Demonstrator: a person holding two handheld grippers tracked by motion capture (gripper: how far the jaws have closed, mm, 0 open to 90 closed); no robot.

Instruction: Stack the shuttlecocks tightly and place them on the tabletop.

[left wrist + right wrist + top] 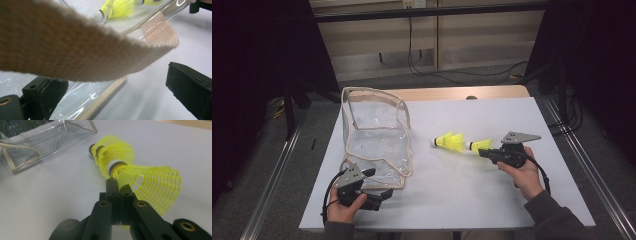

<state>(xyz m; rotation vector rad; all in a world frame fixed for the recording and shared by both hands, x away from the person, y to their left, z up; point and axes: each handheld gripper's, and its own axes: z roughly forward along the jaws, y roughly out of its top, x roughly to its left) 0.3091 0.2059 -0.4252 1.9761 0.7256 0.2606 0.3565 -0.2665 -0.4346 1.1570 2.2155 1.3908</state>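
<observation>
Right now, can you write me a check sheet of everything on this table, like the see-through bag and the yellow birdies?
Surface: white tabletop with a wooden edge at the far side, no spills seen.
Job's things: clear plastic pouch with beige fabric trim, open, at the left; two yellow mesh shuttlecocks, the loose shuttlecock lying on the table, the held shuttlecock beside it.
Clutter: nothing seen.
Grippers: left gripper has open jaws around the pouch's beige trim band; right gripper is shut on the held shuttlecock's skirt.
Cables: black cable trails from the right gripper; black wall cables lie on the floor.
Surroundings: dark curtains, grey floor, metal rails.
</observation>
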